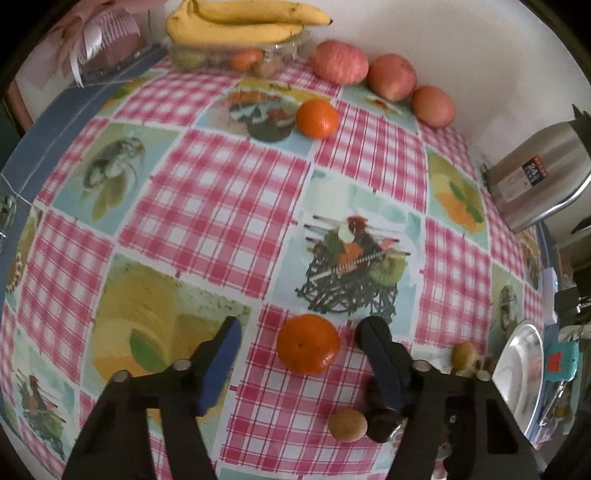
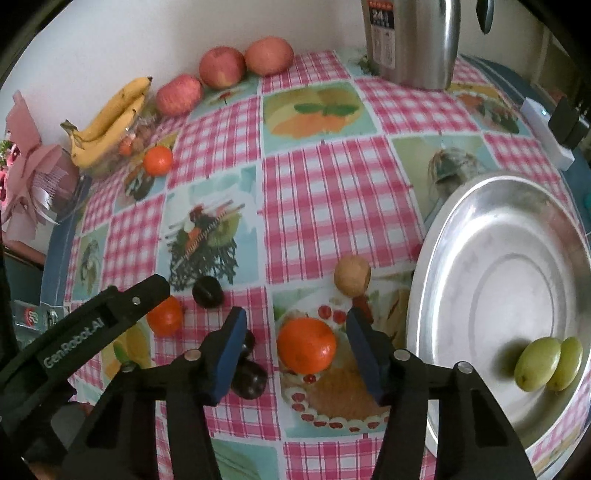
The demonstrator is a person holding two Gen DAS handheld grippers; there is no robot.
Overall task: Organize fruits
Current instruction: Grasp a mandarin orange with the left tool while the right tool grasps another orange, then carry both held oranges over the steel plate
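Note:
In the left wrist view my left gripper (image 1: 298,332) is open with a tangerine (image 1: 308,343) lying on the tablecloth between its fingers, untouched. In the right wrist view my right gripper (image 2: 295,325) is open around another tangerine (image 2: 306,345) on the cloth. The left gripper shows there at the left (image 2: 107,306), beside its tangerine (image 2: 165,315). A metal plate (image 2: 480,206) at the right holds two green grapes (image 2: 546,363). A third tangerine (image 1: 317,118) lies far back.
Bananas (image 1: 240,22) on a clear box, three apples (image 1: 340,61) along the wall, a steel kettle (image 1: 535,177). Dark plums (image 2: 207,291) and brown longans (image 2: 352,275) lie near the grippers. A white device (image 2: 546,129) sits at the table's right edge.

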